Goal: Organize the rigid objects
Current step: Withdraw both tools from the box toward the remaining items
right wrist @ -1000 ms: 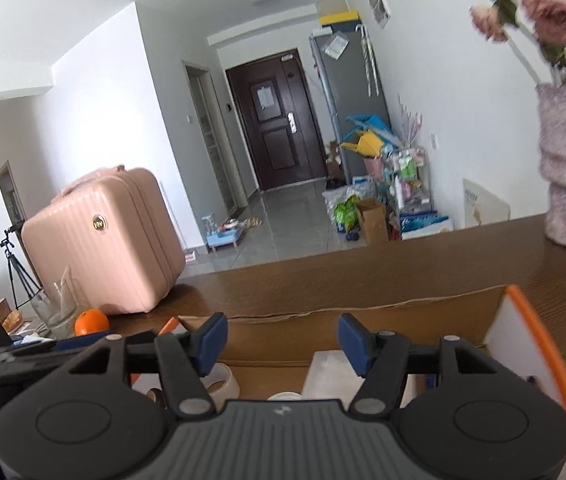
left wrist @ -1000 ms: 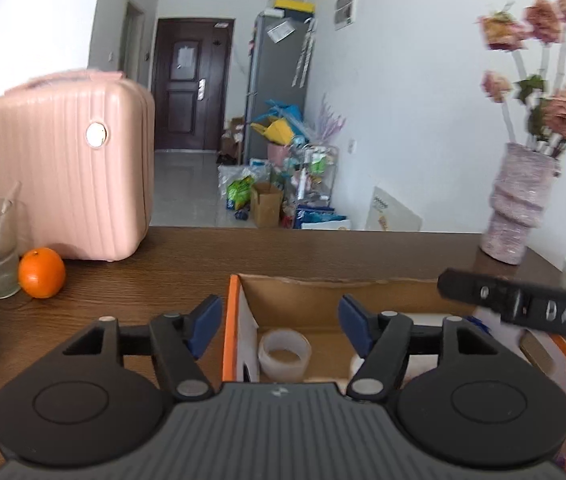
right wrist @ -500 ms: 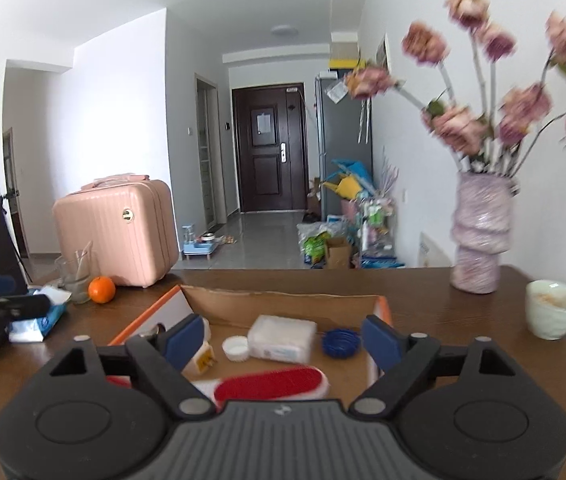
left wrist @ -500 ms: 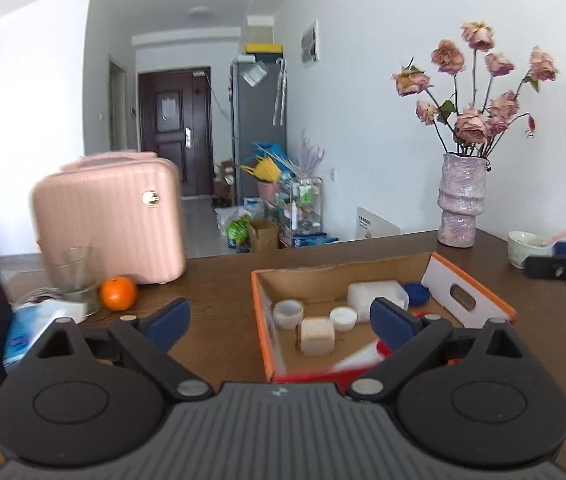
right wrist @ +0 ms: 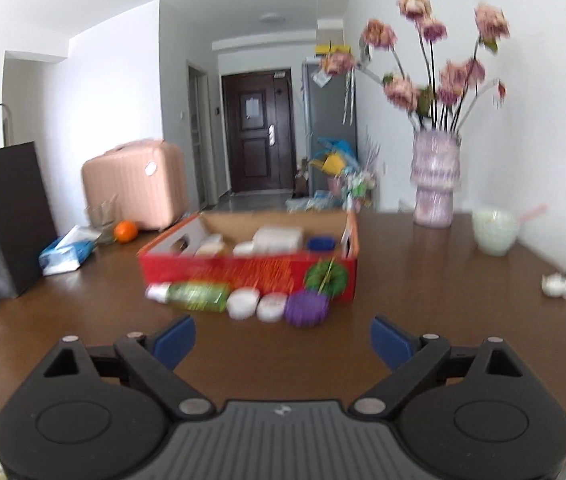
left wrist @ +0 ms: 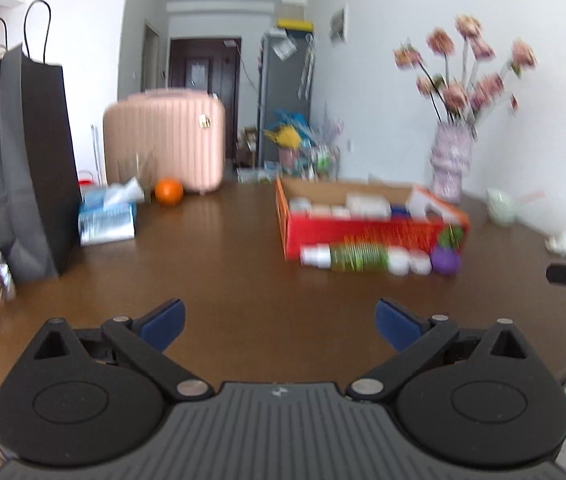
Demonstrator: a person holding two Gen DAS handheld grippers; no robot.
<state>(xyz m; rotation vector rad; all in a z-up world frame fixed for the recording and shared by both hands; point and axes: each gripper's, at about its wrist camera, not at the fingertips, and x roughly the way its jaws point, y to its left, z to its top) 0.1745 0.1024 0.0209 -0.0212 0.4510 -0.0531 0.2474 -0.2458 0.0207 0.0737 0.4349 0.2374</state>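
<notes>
On table (left wrist: 243, 272), well ahead of both tools: red box (right wrist: 243, 270) with small items inside; green bottle (right wrist: 197, 297), two white jars (right wrist: 257, 305) and purple ball (right wrist: 308, 309) lie just at its near wall, outside. Change: a second ago both cameras sat right over the box; now both have pulled far back. Left gripper (left wrist: 279, 322) and right gripper (right wrist: 281, 340) jaws opening wide, nothing between them. Judgement: a deposit looks done; the four outside items remain to be sorted.
</notes>
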